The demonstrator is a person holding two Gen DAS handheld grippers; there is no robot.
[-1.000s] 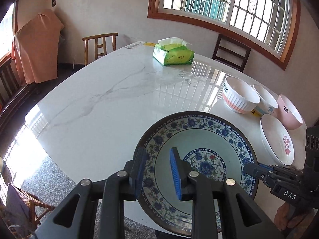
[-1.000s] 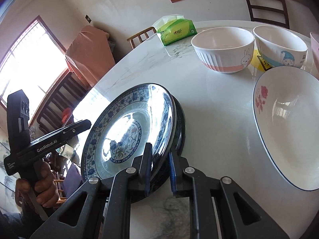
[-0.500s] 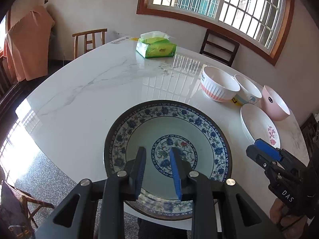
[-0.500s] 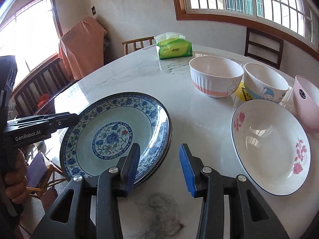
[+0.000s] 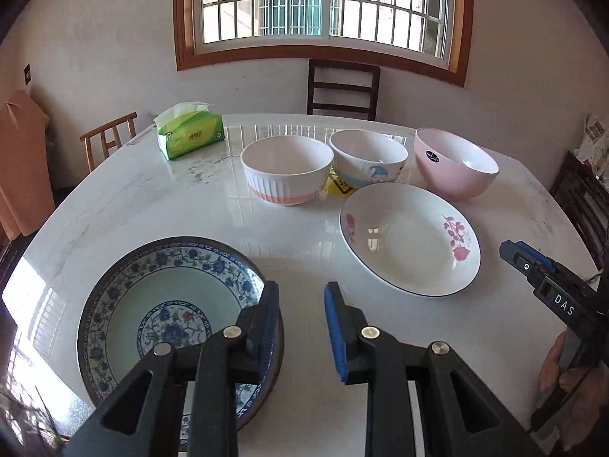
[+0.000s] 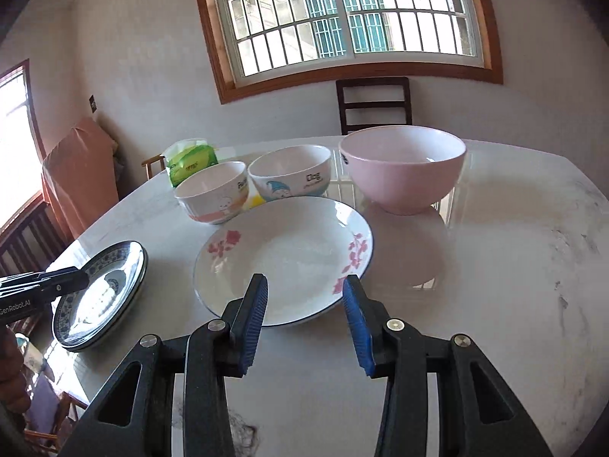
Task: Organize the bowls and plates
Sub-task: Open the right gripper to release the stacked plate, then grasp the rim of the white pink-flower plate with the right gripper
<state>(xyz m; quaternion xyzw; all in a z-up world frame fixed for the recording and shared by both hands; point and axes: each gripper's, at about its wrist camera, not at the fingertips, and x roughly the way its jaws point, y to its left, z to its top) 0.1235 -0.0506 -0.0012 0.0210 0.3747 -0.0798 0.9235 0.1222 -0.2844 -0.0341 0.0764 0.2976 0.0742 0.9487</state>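
A blue-patterned plate [image 5: 152,304] lies flat on the white marble table [image 5: 152,198] at the near left edge. My left gripper [image 5: 300,327] is open just right of it. Its left finger [image 5: 266,323] overlaps the plate's right rim and only bare table shows in the gap. My right gripper [image 6: 304,316] is open over the near rim of a white floral plate [image 6: 285,255], pads not touching it. Behind stand a pink-striped white bowl [image 6: 213,194], a cartoon bowl [image 6: 289,171] and a pink bowl [image 6: 403,167]. The blue plate [image 6: 102,289] sits far left in the right wrist view.
A green tissue pack [image 5: 190,133] lies at the back left of the table. A dark chair [image 5: 342,87] stands under the window and a light wooden chair [image 5: 108,141] at the left. The table's right half [image 6: 514,247] is bare marble.
The right gripper let go of the tilted blue plate's rim, opened and swung right to the floral plate. The blue plate now lies flat. The left gripper slid right, off the plate.
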